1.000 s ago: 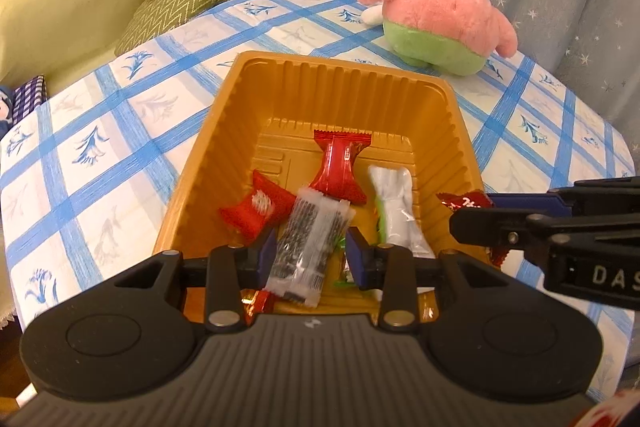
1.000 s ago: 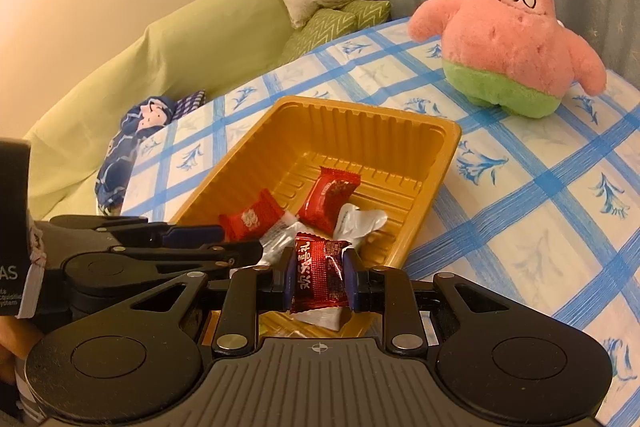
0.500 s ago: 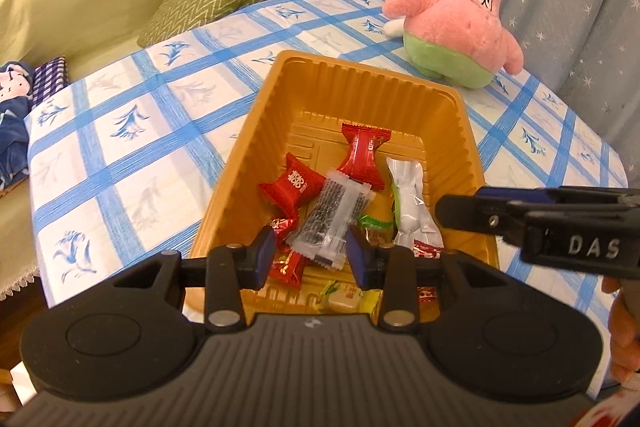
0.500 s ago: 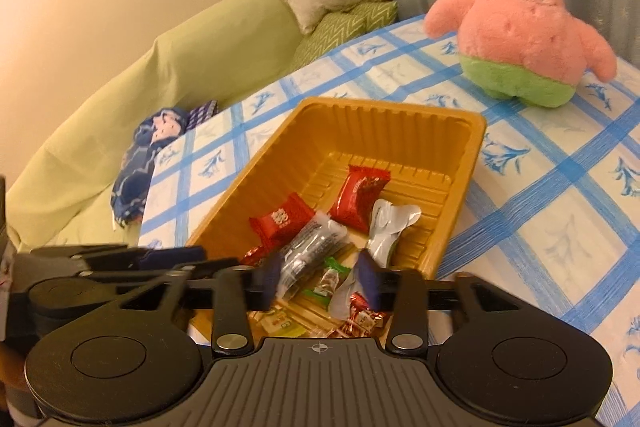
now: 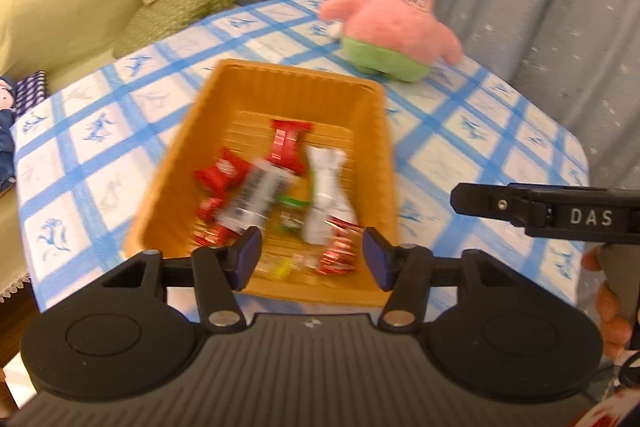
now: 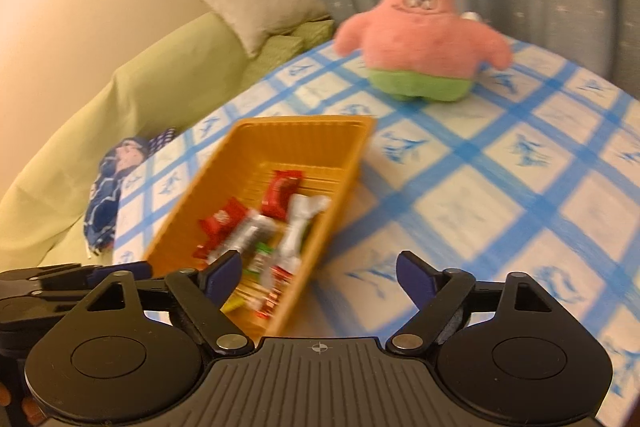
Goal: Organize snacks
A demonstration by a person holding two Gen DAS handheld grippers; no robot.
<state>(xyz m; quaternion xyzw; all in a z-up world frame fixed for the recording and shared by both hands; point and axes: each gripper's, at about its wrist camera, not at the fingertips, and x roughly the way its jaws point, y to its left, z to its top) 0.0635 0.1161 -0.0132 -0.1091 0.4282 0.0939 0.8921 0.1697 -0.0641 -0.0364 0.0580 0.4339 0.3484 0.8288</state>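
We see an orange tray on a table covered with a blue-checked cloth, and the snacks lie loose inside it. A red packet sits nearest the far wall, another red packet lies to its left, and a silvery wrapper lies slantwise between them, blurred. A white packet runs along the right side of the pile, with a small green sweet beside it and a few red and yellow sweets near the front wall, too smeared to tell apart.

Our left gripper hangs above the near end of the tray; its jaws have just been opening, and they stand partly apart with nothing pressed between them. Our right gripper is to the right of the tray, over its right wall and the cloth; its jaws have just been opening too, and they stand wide and hold nothing. In the left view it shows as a black bar, with a hand behind it.

A pink star plush stands upright beyond the tray, well apart from it. A green sofa with cushions lies behind the table.
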